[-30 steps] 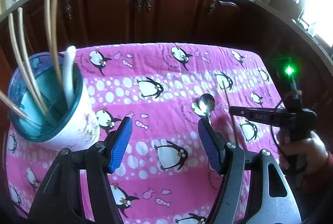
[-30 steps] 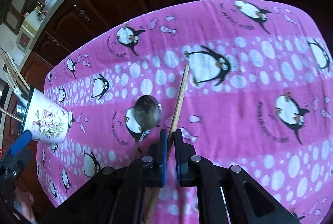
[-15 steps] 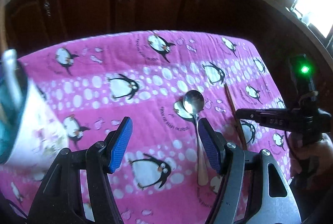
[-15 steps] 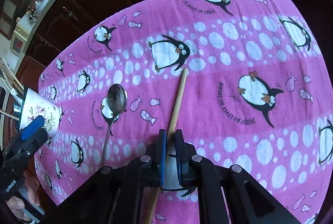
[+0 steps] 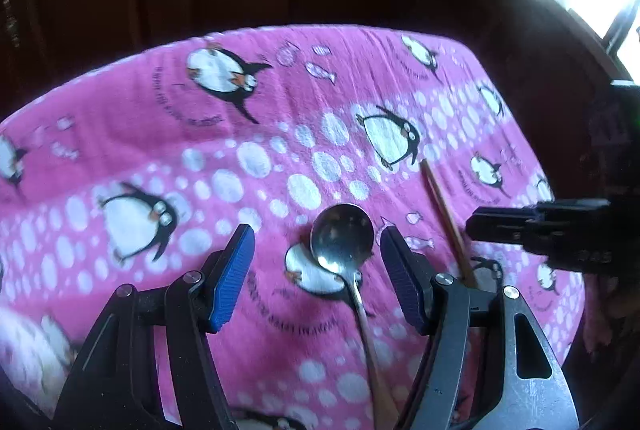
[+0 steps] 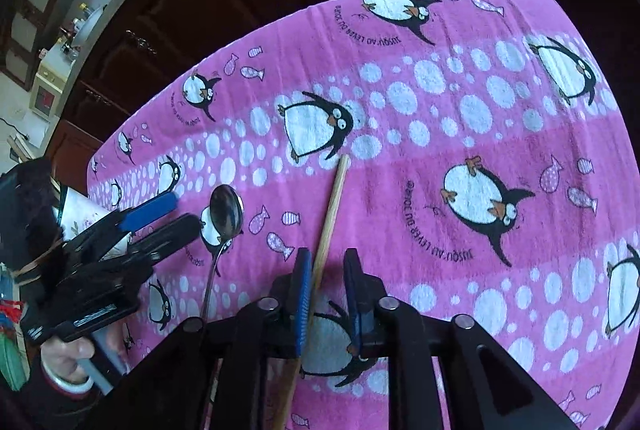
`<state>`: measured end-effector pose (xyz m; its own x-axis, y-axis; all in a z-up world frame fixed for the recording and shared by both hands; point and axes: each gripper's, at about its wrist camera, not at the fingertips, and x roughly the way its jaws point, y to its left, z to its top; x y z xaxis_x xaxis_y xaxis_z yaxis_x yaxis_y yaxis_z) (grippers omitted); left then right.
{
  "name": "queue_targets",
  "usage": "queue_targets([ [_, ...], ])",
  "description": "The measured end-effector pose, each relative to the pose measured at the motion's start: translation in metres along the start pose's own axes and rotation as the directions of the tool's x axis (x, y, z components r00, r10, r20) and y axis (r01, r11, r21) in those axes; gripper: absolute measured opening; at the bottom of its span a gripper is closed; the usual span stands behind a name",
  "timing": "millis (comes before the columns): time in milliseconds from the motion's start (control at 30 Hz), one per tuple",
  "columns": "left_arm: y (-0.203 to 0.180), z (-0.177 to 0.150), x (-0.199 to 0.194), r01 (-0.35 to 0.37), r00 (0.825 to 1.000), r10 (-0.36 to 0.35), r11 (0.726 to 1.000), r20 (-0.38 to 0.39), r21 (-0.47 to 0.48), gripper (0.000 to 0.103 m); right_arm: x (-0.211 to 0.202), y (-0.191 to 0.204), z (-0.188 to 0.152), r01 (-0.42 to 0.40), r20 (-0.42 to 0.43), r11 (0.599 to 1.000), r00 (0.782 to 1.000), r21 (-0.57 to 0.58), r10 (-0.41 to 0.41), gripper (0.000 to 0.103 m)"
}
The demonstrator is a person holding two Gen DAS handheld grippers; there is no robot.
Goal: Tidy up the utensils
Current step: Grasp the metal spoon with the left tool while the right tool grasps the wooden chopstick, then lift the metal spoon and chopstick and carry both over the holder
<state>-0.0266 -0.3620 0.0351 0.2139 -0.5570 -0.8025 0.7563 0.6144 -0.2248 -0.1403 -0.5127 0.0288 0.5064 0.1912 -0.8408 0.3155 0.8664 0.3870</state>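
My left gripper hangs with jaws spread wide over the metal spoon, whose bowl lies between them on the pink penguin cloth. My right gripper is opening its jaws; the wooden chopstick lies between them on the surface.

The spoon handle's lower end is being cut off by the left wrist picture's bottom edge. The chopstick is being hidden partly behind the right gripper, whose jaws are opening around it. The cup at the cloth's left edge is being mostly hidden by the left gripper.
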Motion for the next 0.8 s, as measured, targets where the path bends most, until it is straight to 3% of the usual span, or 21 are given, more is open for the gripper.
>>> queue_targets([
  [100,0.000,0.005,0.014,0.011,1.000,-0.010,1.000,-0.025,0.029,0.059,-0.001,-0.004,0.003,-0.010,-0.001,1.000,1.000,-0.004,0.010,0.019],
  [133,-0.001,0.006,0.017,0.005,1.000,-0.004,0.999,-0.023,0.043,0.052,-0.002,-0.004,0.004,-0.011,-0.002,1.000,1.000,-0.008,0.011,0.019],
  [200,-0.005,0.008,0.019,-0.002,1.000,0.004,0.998,-0.022,0.067,0.031,-0.001,-0.005,0.005,-0.009,-0.008,1.000,1.000,-0.014,0.009,0.019],
  [233,-0.005,0.009,0.019,0.014,1.000,-0.013,0.998,-0.029,0.064,0.013,-0.001,-0.005,0.005,-0.007,-0.011,1.000,1.000,-0.016,0.007,0.019],
  [367,-0.003,0.002,0.013,0.029,0.999,-0.029,0.999,-0.015,0.032,0.005,0.003,-0.003,0.006,-0.012,-0.015,1.000,1.000,-0.020,0.012,0.019],
  [600,0.020,-0.046,-0.028,-0.002,1.000,0.002,0.994,-0.003,-0.106,0.004,0.005,0.014,0.006,-0.019,-0.018,0.998,1.000,-0.065,0.018,0.019],
  [667,0.025,-0.059,-0.038,-0.025,1.000,0.025,0.991,-0.005,-0.135,0.004,0.007,0.019,0.007,-0.003,-0.017,0.997,1.000,-0.081,0.002,0.019],
  [733,0.028,-0.065,-0.043,-0.034,0.999,0.032,0.988,-0.015,-0.151,0.004,0.008,0.023,0.010,0.053,-0.002,0.993,0.999,-0.101,-0.053,0.030],
  [800,0.031,-0.068,-0.043,-0.044,0.999,0.042,0.986,-0.018,-0.158,0.011,0.011,0.026,0.014,0.100,0.004,0.989,0.995,-0.109,-0.100,0.030],
])
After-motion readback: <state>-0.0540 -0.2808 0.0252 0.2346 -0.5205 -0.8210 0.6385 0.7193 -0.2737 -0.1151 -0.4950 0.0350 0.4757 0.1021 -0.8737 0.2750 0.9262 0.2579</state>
